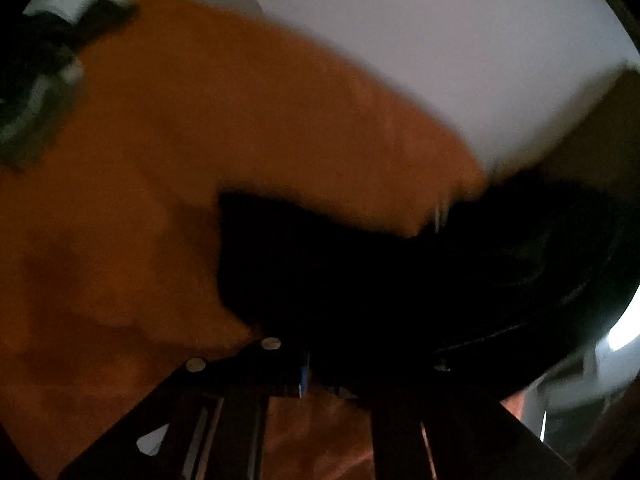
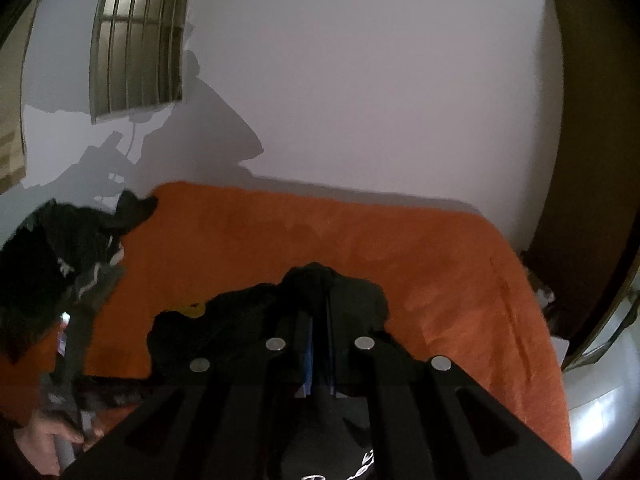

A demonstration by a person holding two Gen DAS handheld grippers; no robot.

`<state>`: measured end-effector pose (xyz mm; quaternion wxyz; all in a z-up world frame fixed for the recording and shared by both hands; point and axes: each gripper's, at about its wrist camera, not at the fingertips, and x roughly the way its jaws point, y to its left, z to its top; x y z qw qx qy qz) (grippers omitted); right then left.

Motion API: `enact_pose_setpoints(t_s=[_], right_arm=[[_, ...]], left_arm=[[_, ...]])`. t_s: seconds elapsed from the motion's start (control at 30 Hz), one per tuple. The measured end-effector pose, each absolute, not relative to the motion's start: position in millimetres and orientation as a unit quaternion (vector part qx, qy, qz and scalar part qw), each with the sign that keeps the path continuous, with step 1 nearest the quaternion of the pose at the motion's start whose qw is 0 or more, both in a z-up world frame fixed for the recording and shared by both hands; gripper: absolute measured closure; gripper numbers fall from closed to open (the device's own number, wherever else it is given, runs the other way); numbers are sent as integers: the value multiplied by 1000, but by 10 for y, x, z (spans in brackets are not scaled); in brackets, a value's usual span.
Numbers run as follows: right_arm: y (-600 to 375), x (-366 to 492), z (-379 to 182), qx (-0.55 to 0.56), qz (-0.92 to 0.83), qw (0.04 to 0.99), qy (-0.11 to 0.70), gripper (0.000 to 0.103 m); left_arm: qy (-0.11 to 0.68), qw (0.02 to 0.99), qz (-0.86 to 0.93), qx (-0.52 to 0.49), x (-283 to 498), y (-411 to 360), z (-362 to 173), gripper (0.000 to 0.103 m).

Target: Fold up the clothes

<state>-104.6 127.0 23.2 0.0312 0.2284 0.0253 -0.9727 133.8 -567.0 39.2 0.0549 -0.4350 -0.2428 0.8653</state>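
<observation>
A black garment is held up over the bed by two hand-held grippers.

The right hand-held gripper (image 2: 318, 320) is seen closed, its fingers pinched on the bunched edge of the black garment (image 2: 248, 320), which hangs just above the orange blanket (image 2: 360, 240) covering the bed. The left hand-held gripper (image 1: 312, 356) is closed too, and dark cloth of the same garment (image 1: 360, 264) is clamped at its fingertips, though that view is blurred and dim. The two separate grips are judged to be there so that the cloth can be spread and laid flat for folding. A pile of other dark clothes (image 2: 60, 264) is left at the far left of the bed, well apart, probably awaiting its turn. A hand (image 2: 52, 436) is visible at the lower left.
</observation>
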Motion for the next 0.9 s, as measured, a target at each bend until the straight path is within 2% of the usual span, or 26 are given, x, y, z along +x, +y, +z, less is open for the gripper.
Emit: enact_pose_setpoints(t_s=[0.17,0.4,0.43,0.5,0.6,0.73,0.83,0.87,0.9], right_arm=[[1228,-763,735,158,-987,26,19,99],[1036,-159,1553,19,-999,26,24,99],[1018,-87,1650,7,-999,29,23,99],[1019,65,1816,-15,-999,31,10,99],[1033,294,2055,-47,-998,34,-12,99],[1012,507,2233,-81,-996,25,-25,99],[994,604,2269,-90,-995,20,-32,99],[976,639,2277,-96,-995,19,-31,99],[957,683,2288,-102,-994,20,-31,99]], left_arm=[[-264,47,925,-270,1978,-6180,1814,98],[-255,60,959,-105,2846,-6624,3059,98],[-253,62,961,-93,2491,-6457,3034,98],[-246,74,965,-53,2447,-6476,3260,98],[-193,96,976,12,2345,-6337,3540,98],[-150,90,983,49,1763,-6026,3454,98],[-161,99,981,47,1203,-5904,3253,98],[-171,102,979,50,1251,-5991,3255,98],[-174,104,978,54,1043,-5745,3181,98]])
